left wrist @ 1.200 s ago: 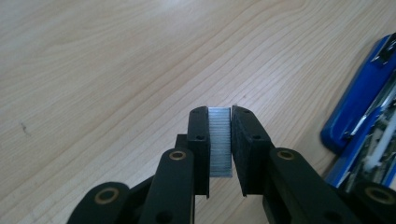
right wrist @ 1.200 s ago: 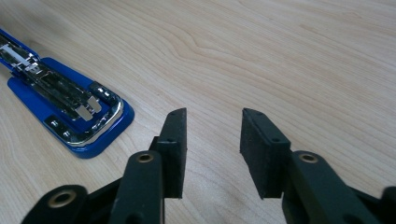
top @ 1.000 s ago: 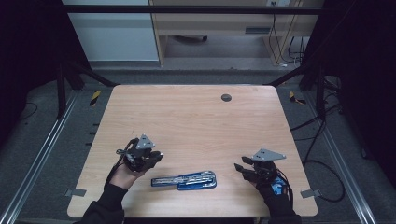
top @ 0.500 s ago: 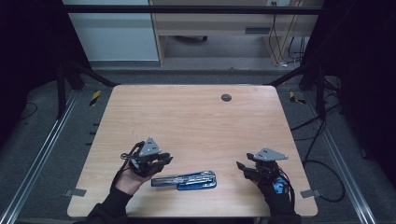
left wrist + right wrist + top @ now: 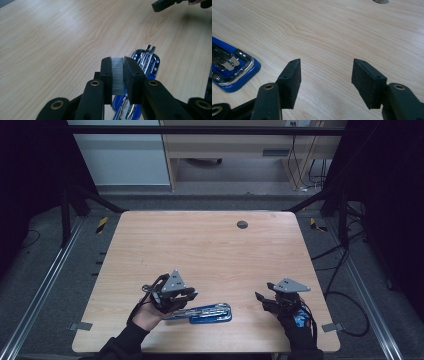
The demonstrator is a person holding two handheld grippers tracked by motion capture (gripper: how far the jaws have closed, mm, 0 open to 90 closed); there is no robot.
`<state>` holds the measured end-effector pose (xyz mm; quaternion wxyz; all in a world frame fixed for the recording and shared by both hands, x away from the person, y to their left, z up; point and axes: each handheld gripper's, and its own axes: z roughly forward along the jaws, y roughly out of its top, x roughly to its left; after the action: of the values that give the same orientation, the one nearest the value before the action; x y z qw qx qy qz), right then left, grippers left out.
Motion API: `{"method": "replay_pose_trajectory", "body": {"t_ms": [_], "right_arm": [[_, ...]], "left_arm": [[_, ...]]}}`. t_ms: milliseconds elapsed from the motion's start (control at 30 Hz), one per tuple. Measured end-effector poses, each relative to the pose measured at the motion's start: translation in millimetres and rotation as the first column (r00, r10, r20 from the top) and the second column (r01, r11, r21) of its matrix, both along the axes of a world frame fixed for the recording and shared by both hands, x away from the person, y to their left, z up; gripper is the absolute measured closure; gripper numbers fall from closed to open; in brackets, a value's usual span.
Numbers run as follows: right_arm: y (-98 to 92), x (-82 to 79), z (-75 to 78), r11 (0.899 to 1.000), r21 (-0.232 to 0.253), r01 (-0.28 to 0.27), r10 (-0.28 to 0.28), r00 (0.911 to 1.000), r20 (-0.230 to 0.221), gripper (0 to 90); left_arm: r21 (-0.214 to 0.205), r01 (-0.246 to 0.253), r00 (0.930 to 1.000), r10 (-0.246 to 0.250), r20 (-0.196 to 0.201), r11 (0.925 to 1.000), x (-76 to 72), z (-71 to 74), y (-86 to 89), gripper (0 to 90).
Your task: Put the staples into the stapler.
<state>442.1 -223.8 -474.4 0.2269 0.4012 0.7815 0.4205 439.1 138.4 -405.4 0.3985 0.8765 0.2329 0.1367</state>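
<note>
From the high view I see the left claw (image 5: 186,296) held over the near part of the worktop (image 5: 210,250), just above the left end of a blue stapler (image 5: 205,312) that lies flat and open near the front edge. The right claw (image 5: 263,299) sits well to the right of the stapler, apart from it.

The left gripper view gives me what the high one can't: the left claw (image 5: 117,77) is clenched on a strip of staples (image 5: 117,76), a grey ribbed block pinched upright between the two pads, with the stapler (image 5: 146,62) and its chrome channel lying just beyond and below.

In the right gripper view the right claw (image 5: 325,75) is released; its jaws have just been opening, with bare wood between them. The blue end of the stapler (image 5: 234,72) lies off to the left there, and a small dark disc (image 5: 380,1) sits at the far edge.
</note>
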Motion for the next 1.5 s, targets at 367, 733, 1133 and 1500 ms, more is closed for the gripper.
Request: {"method": "replay_pose_trajectory", "body": {"t_ms": [367,733,1133,1500], "right_arm": [[-4.2,0.2,0.4,1.0,-0.006,0.012,-0.012,0.9999,0.009,41.2],[-5.8,1.1,0.5,1.0,0.001,0.025,-0.025,0.9997,0.002,42.0],[-6.7,1.4,0.6,1.0,0.006,0.021,-0.021,0.9998,0.002,43.1],[-6.5,1.1,0.6,1.0,0.005,0.02,-0.02,0.9998,-0.005,44.3]], "left_arm": [[0.03,0.093,0.9956,-0.093,0.014,0.9952,0.8,7.5,-23.2,77.3],[0.066,0.174,0.9845,-0.175,0.009,0.9825,6.8,11.5,-43.8,77.3],[0.087,0.218,0.9757,-0.219,-0.001,0.972,9.5,8.8,-61.9,77.3],[0.115,0.247,0.969,-0.244,-0.038,0.9622,14.3,-4.3,-72.4,77.3]]}}
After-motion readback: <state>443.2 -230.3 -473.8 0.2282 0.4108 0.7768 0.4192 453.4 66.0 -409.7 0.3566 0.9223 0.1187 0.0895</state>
